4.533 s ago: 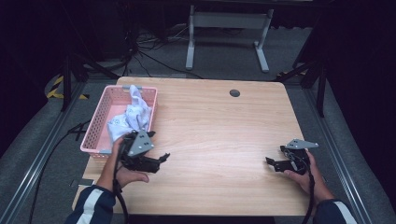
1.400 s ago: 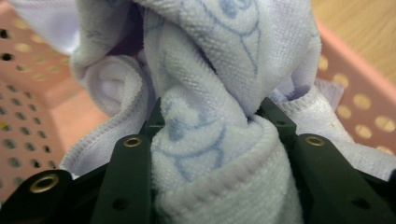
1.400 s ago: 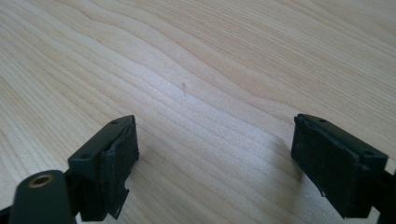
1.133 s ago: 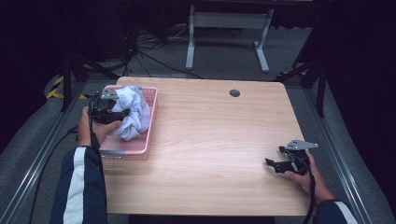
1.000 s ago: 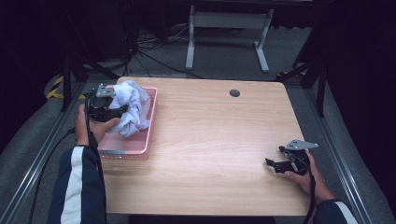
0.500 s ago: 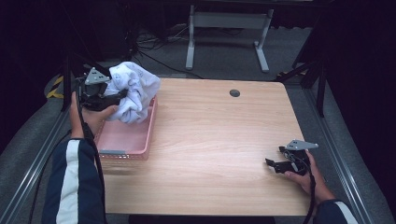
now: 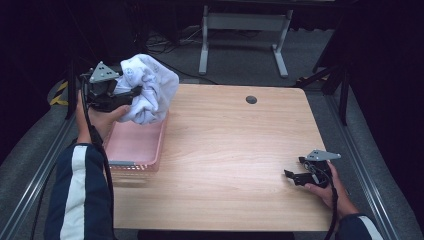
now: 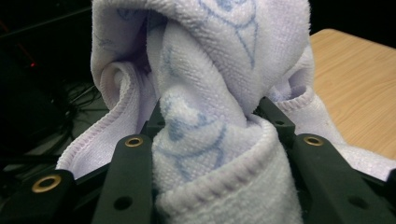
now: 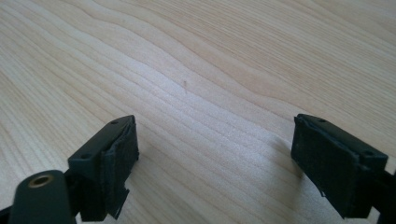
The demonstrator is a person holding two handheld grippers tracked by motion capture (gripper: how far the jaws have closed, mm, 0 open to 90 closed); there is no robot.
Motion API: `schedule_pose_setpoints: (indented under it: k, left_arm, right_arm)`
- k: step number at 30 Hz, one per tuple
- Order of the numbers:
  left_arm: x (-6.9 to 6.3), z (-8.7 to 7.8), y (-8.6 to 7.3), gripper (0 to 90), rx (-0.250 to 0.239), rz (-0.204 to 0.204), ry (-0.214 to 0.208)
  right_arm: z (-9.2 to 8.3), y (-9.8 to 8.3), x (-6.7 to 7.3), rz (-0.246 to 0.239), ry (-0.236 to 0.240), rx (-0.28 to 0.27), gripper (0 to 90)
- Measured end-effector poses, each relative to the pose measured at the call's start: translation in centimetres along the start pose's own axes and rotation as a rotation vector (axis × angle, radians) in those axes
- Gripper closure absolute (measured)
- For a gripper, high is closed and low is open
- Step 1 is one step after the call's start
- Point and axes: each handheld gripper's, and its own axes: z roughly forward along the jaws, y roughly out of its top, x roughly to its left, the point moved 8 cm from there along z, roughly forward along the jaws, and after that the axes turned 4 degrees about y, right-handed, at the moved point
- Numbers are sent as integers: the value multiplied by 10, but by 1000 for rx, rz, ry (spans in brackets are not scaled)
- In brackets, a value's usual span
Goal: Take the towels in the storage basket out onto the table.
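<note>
Towel hangs bunched in your left gripper, clamped above the pink basket. Its loose folds could snag the rim or slip free. Your right gripper rests wide open on the counter.

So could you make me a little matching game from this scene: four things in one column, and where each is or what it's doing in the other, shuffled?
Things:
1. towel
2. pink basket
3. left gripper
4. right gripper

States:
a. jaws apart, nothing between them, low over the wood
b. bunched up, held in the air
c. sits at the table's left edge
d. clamped on cloth above the basket

Pairs: 1-b, 2-c, 3-d, 4-a
</note>
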Motion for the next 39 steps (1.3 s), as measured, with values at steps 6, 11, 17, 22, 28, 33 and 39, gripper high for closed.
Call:
schedule_pose_setpoints:
  k: [6, 11, 17, 22, 28, 33, 39]
  left_arm:
    - [-25, 7, 14, 582, -29, 19, -65]
    - [-51, 19, 24, 582, -75, 11, -138]
    - [-92, 35, 35, 581, -93, 34, -235]
    - [-135, 54, 38, 581, -104, 53, -329]
    - [-184, 85, 27, 580, -74, 60, -419]
    - [-214, 107, 10, 579, -27, 84, -459]
    - [-235, 129, -16, 574, 38, 97, -476]
  right_arm:
    - [0, 0, 0, 0, 0, 0, 152]
    - [0, 0, 0, 0, 0, 0, 152]
    - [0, 0, 0, -2, -1, -1, 152]
    - [0, 0, 0, -2, -2, -3, 152]
    - [0, 0, 0, -2, -2, -3, 152]
    - [0, 0, 0, -2, -2, -3, 153]
    - [0, 0, 0, -12, 2, 1, 152]
